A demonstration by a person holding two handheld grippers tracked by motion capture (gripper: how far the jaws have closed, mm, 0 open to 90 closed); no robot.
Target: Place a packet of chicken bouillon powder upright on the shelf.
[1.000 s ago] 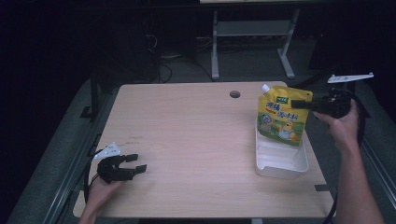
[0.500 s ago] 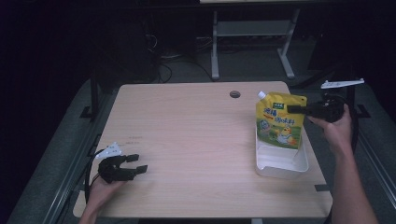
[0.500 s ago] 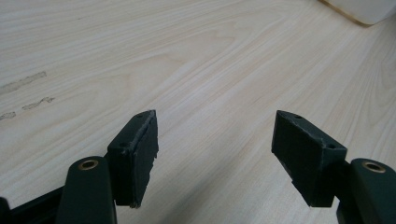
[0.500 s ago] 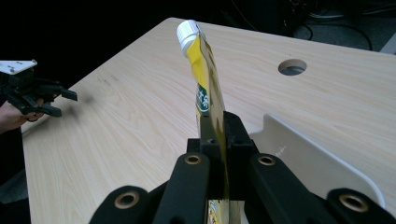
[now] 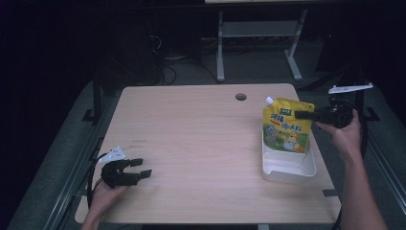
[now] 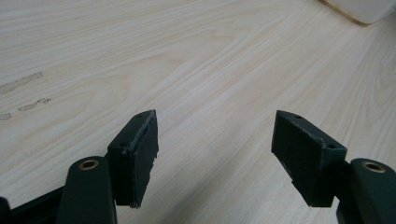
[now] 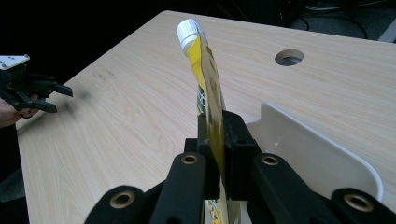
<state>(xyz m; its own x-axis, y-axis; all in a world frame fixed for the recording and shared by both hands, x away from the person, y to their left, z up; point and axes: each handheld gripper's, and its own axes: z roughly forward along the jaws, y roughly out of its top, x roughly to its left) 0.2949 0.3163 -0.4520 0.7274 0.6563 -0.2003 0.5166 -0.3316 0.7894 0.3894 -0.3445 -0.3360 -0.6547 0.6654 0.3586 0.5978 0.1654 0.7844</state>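
From the high view, the yellow pouch stands upright in the far end of the white tray near the table's right edge. The right gripper pinches the pouch's top right edge, its jaws just easing apart a touch. The left gripper sits near the front left corner, well apart.

Left gripper view: jaws spread wide over bare wood, nothing between them.

Right gripper view: pads pressed on the pouch's thin edge, white cap up top.
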